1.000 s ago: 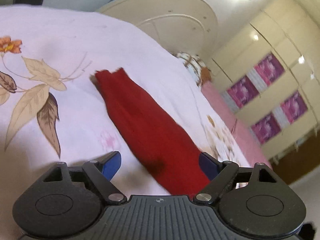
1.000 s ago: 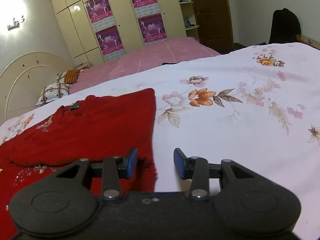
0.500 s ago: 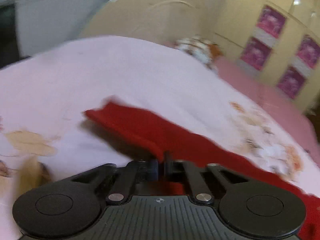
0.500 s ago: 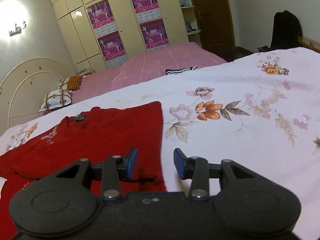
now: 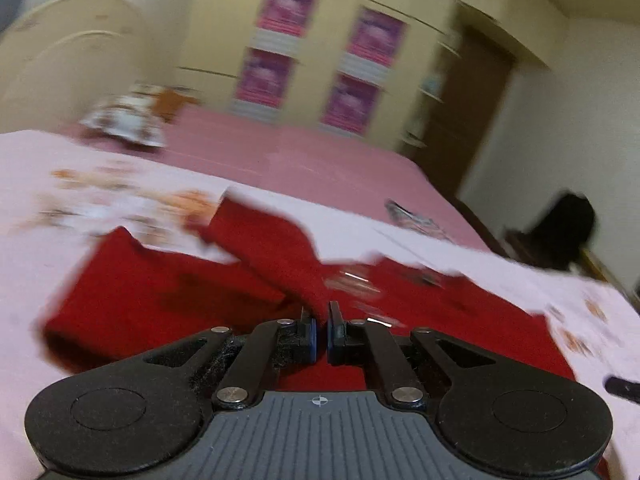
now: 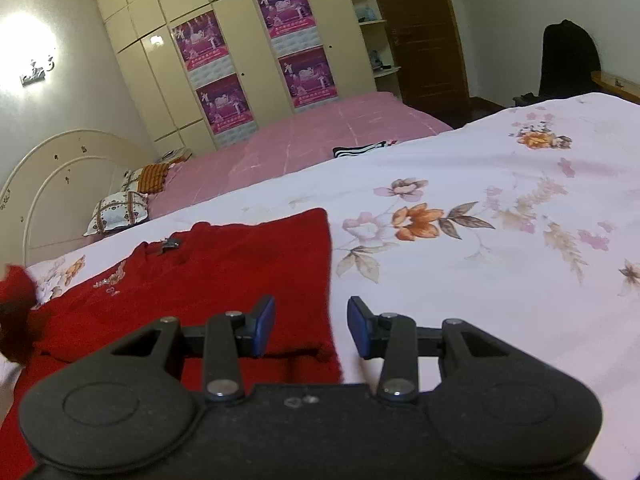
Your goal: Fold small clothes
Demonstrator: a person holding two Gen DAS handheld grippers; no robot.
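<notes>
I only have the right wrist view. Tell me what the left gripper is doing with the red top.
Observer: The left gripper has its jaws shut on the sleeve of the red top.
Operator: Say where that sleeve runs.
Observer: From the jaws it goes diagonally away over the body of the top, and its far end reaches the floral sheet.
Operator: Report whether it is lifted.
Observer: I cannot tell. The left wrist picture is smeared, so the sleeve's height over the top does not show.

Red garment (image 6: 224, 264) on white, orange-flowered bedsheet (image 6: 480, 240)
</notes>
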